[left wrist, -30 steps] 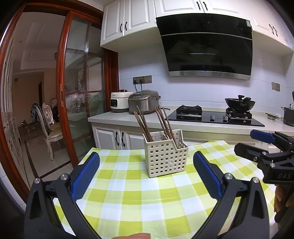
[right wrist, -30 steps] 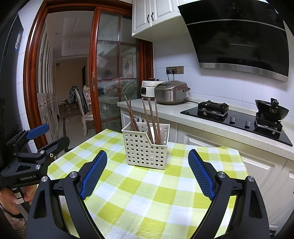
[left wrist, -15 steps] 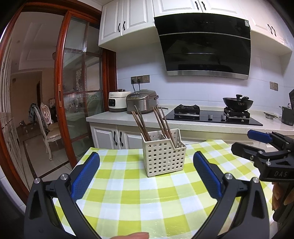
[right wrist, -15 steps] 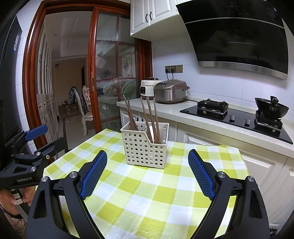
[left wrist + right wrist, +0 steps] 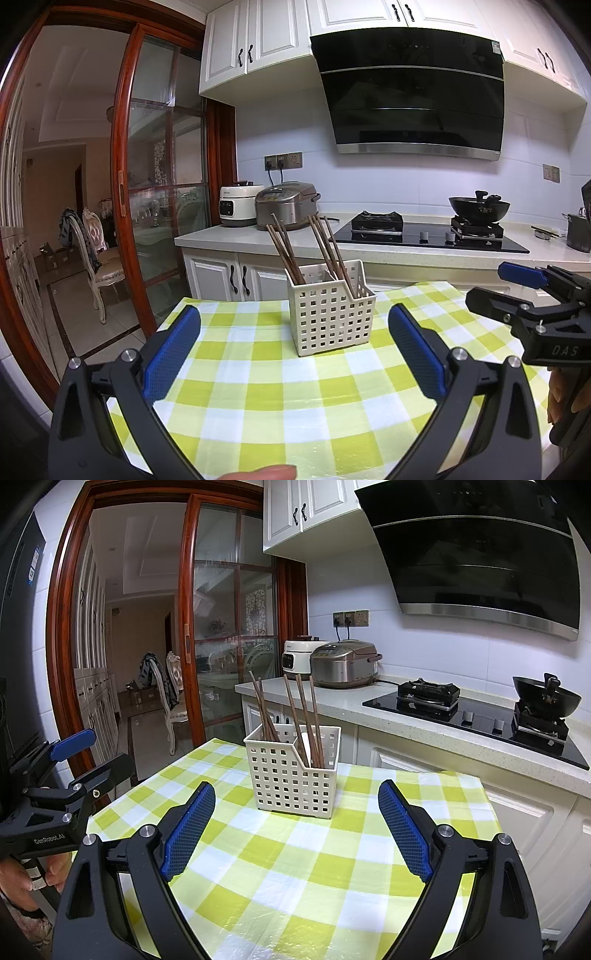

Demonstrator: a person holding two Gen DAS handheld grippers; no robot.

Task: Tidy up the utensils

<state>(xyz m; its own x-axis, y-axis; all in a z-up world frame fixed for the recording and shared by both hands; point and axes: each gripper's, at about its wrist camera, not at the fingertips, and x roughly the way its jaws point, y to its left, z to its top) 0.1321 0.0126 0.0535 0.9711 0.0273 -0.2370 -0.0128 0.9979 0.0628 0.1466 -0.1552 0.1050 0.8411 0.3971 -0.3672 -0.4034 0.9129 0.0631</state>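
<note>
A white perforated utensil basket (image 5: pixel 332 314) (image 5: pixel 293 771) stands on the green-checked tablecloth (image 5: pixel 280 391) (image 5: pixel 295 871). Several brown chopsticks (image 5: pixel 325 243) (image 5: pixel 299 709) stand in its two compartments, leaning left. My left gripper (image 5: pixel 293 358) is open and empty, held above the cloth short of the basket. My right gripper (image 5: pixel 295 830) is open and empty, also short of the basket. The right gripper also shows in the left wrist view (image 5: pixel 517 295), and the left gripper in the right wrist view (image 5: pixel 85 760).
A counter behind the table holds two rice cookers (image 5: pixel 284 208), a gas hob (image 5: pixel 424 232) and a black wok (image 5: pixel 478 208). A range hood (image 5: pixel 410 92) hangs above. A glass sliding door (image 5: pixel 162 184) stands at the left.
Both grippers have pulled back slightly and tilted up, so the basket sits a little lower and farther in both views. Both stay open and empty.
</note>
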